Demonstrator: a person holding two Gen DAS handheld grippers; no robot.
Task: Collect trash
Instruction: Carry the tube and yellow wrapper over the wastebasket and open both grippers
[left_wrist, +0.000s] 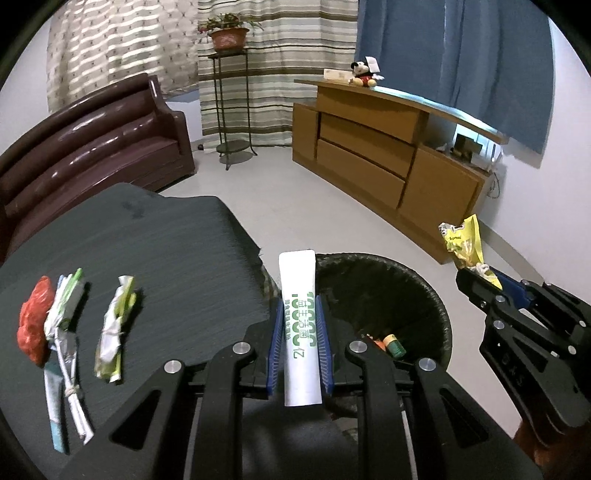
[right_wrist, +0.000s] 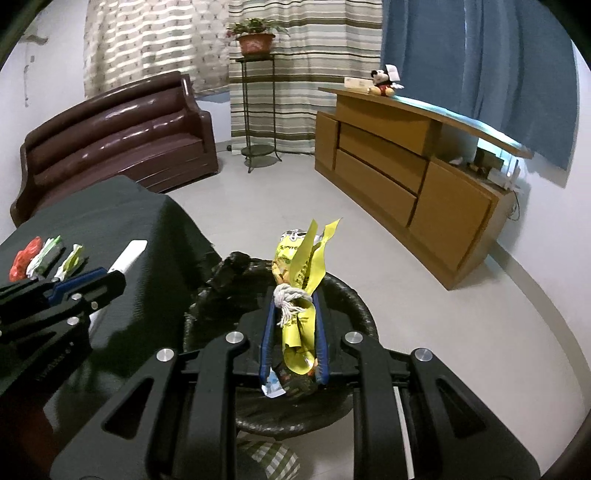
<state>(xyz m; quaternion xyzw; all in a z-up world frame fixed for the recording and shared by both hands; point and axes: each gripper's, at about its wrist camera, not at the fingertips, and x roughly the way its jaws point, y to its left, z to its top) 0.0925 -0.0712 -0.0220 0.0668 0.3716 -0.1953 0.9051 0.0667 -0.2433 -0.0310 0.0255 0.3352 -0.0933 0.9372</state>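
My left gripper (left_wrist: 300, 306) is shut on a white tube with green print (left_wrist: 300, 325), held at the left rim of the black-lined trash bin (left_wrist: 424, 295). My right gripper (right_wrist: 293, 306) is shut on a yellow wrapper tied with white string (right_wrist: 301, 280), held above the bin (right_wrist: 354, 299). The right gripper (left_wrist: 480, 280) with its yellow wrapper (left_wrist: 465, 242) shows in the left wrist view, right of the bin. The left gripper (right_wrist: 114, 280) and its tube (right_wrist: 129, 254) show at the left of the right wrist view. A red wrapper (left_wrist: 35, 325), white-green wrappers (left_wrist: 66, 306) and a green-white wrapper (left_wrist: 114, 332) lie on the dark table (left_wrist: 166, 251).
The bin holds some trash, including a green-capped item (left_wrist: 393, 343). A brown sofa (left_wrist: 92, 140) stands behind the table. A wooden cabinet (left_wrist: 388, 155) with a plush toy (left_wrist: 364, 74) is at the right. A plant stand (left_wrist: 232, 103) is by the curtains.
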